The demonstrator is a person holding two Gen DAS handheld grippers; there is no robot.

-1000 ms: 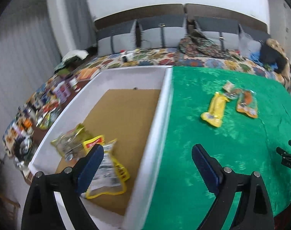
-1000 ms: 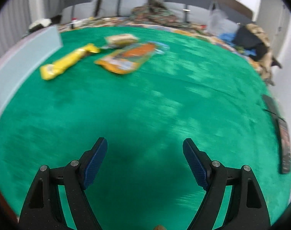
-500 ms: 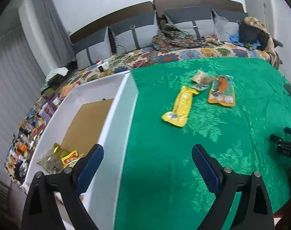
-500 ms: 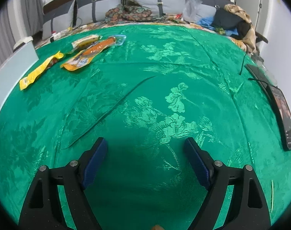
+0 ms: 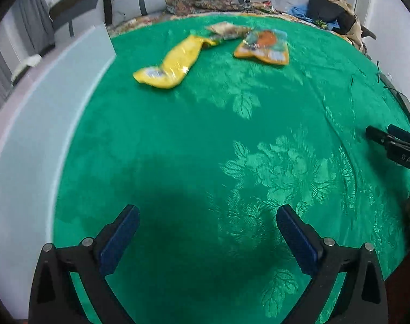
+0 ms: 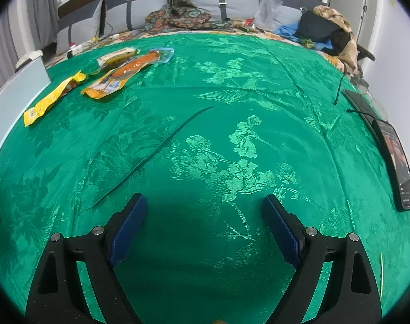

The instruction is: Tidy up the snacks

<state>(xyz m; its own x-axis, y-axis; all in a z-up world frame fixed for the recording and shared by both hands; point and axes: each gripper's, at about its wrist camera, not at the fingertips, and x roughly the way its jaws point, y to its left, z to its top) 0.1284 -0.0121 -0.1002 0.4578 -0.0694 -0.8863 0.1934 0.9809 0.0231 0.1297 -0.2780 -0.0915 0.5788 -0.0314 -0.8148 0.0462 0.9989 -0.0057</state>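
- Left gripper (image 5: 207, 233): jaws spread wide, nothing between them; blue pads (image 5: 120, 236) face each other across the gap; black finger arms angle up and inward from the lower edge of its view.
- Right gripper (image 6: 204, 222): jaws likewise spread wide and empty; blue pads (image 6: 280, 228) face inward; seen from the left wrist view, its black tips enter at the right edge.

Black left tool (image 5: 205, 229), blue pads (image 5: 119, 239), silver screws
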